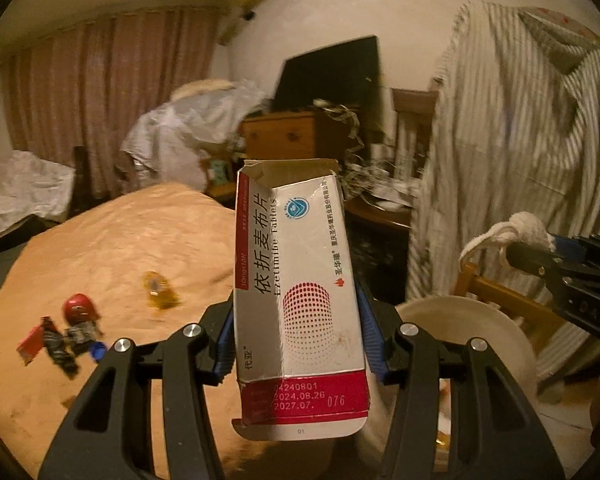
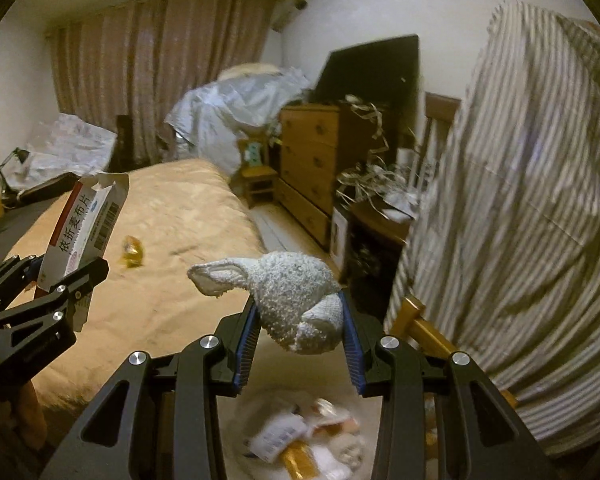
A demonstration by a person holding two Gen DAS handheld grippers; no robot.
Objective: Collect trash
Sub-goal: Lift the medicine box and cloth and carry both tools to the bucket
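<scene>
- Left wrist view: the left gripper [image 1: 298, 334] has its blue-padded fingers [image 1: 224, 344] pressed against both sides of a white and red tablet box [image 1: 300, 296], which stands upright with its torn top flap open.
- Just right of that box, below it, is the pale rim of a trash bin [image 1: 500, 320].
- Left of the box, on the peach bedspread [image 1: 120, 240], lie an amber wrapper [image 1: 158, 290], a red cap [image 1: 78, 308], dark wrappers [image 1: 58, 346] and a blue cap [image 1: 98, 350], close together apart from the amber one.
- Right wrist view: the right gripper [image 2: 300, 334] clamps a knotted white sock [image 2: 296, 296] between its fingers, one loose end sticking out to the left.
- Directly beneath the sock, the bin [image 2: 236, 432] holds blurred packets and wrappers [image 2: 300, 440].
- A striped shirt [image 2: 520, 220] hangs on the right; a wooden dresser [image 2: 312, 160] stands beyond the bed.
</scene>
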